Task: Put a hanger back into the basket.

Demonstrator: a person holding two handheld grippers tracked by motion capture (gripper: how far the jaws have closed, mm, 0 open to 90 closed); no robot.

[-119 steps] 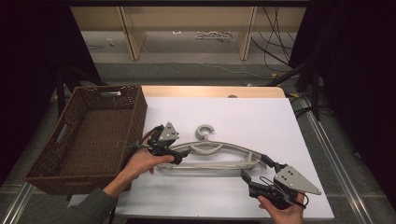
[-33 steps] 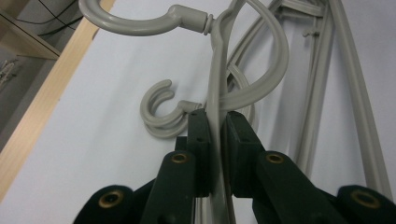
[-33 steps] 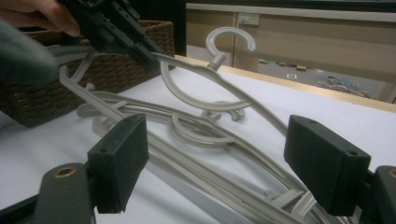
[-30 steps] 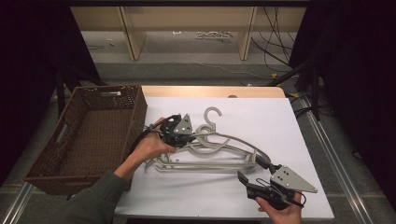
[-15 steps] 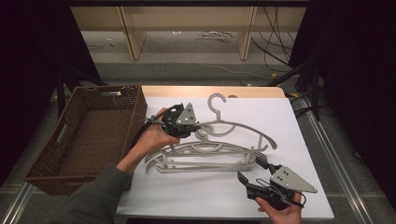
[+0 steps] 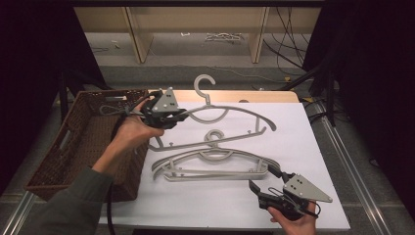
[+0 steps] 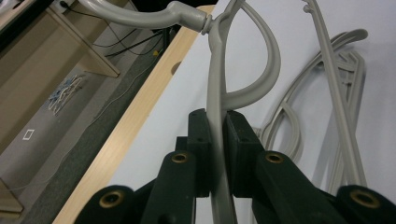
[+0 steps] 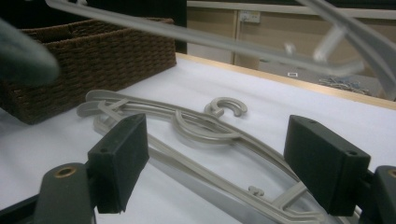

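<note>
Right hand-held gripper (image 6: 274,192) at the near bench (image 6: 323,147) edge, jaws wide apart, empty. Stacked hangers (image 6: 215,164) lie just ahead, long axis crosswise. Beyond, left hand-held gripper (image 6: 182,114) clamped on lifted hanger (image 6: 230,115), held off the bench. Wicker basket (image 6: 73,147) to its left, so left hand is nearer.

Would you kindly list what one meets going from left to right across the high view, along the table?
Wicker basket → left gripper, shut on the raised hanger → right gripper, jaws open, at the end of the hangers lying on the table.
</note>
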